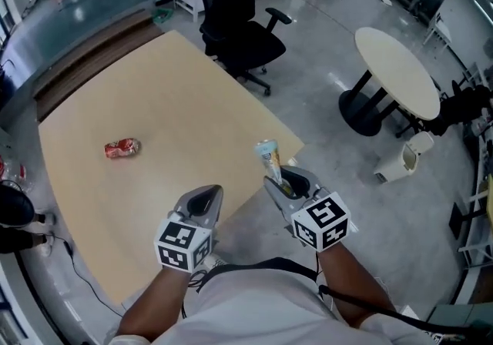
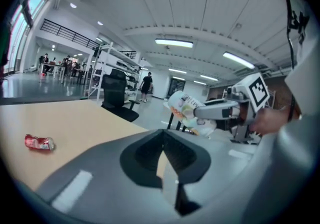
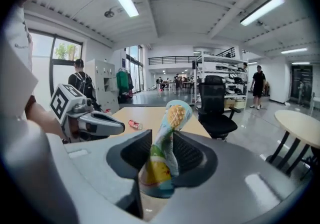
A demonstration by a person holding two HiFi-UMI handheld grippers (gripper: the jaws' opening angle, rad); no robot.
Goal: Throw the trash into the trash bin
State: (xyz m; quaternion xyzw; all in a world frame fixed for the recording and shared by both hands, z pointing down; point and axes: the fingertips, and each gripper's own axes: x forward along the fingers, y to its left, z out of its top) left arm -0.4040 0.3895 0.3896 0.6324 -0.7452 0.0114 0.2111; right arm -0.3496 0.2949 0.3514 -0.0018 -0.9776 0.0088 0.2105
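1. The right gripper is clamped on a crumpled snack wrapper. The wrapper's long axis runs up and out past the fingertips.
2. The left gripper, just beside it, has its jaws together with nothing between them.
3. The white trash bin stands on the floor ahead and to the right of the right fingers, well apart, past the table corner. The right hand is the nearer one.
4. A crushed red can lies on the table ahead and left of the left fingers.
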